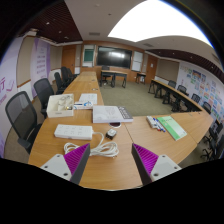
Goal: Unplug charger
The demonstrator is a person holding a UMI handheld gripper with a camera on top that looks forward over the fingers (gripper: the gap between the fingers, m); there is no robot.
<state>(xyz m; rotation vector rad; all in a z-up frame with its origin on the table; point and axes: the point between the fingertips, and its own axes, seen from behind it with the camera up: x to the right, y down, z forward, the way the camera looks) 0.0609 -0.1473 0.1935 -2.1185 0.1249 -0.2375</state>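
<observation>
- Gripper (110,163): held above the near end of a long wooden table (150,140), its two fingers spread wide apart with nothing between them but bare tabletop; it has hold of nothing.
- Finger pads (78,160): purple, on the inner faces of both fingers, clear of every object.
- White coiled cable (102,149): lies on the table just ahead of the fingers, between their tips, looped loosely; a charger at its end cannot be made out for certain.
- White power strip (73,131): lies flat beyond the cable, toward the left finger's side, near the table edge; whether anything is plugged into it cannot be told.
- Small dark object (112,131): rests just beyond the cable, beside the power strip; too small to identify.
- Book or folder (111,114): grey, flat, further along the table.
- White box (60,103): stands beyond the power strip, with papers beside it.
- Green-covered booklet (171,127): lies toward the right finger's side, with small items next to it.
- Black office chairs (24,112): lined along the table's left side.
- Screen (112,57): dark, on the far wall of the meeting room.
</observation>
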